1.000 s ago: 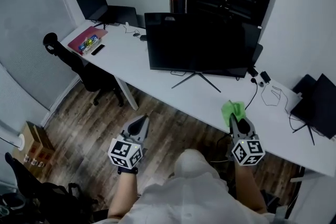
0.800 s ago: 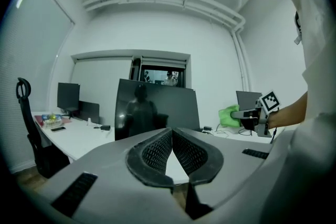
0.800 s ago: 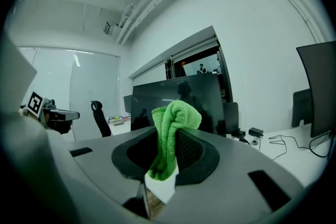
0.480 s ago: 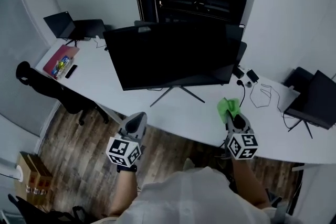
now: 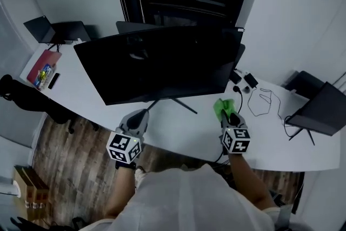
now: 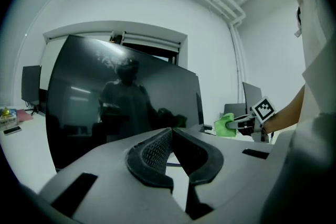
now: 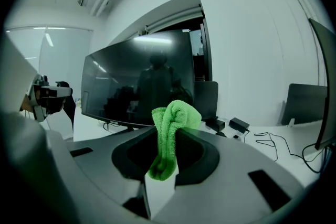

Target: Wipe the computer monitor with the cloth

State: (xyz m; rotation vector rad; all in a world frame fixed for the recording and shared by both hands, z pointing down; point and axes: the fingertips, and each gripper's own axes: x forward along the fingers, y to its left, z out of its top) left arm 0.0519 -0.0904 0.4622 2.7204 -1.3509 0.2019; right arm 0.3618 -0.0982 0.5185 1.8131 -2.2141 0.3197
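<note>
Right tongs (image 7: 167, 139) clamped on cloth (image 7: 176, 113), left tongs (image 6: 170, 134) together, person's reflection (image 6: 123, 97) in monitor (image 5: 157, 65) only in gripper views

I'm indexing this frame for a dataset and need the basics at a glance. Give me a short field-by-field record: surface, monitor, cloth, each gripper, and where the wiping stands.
surface: white desk
monitor: upright on the desk, screen dark
cloth: green, bunched, sticking up from between the jaws that hold it
right gripper: shut on the cloth, in front of the monitor's lower right corner, apart from the screen
left gripper: jaws together, nothing between them, in front of the monitor's lower edge
wiping: not yet begun
</note>
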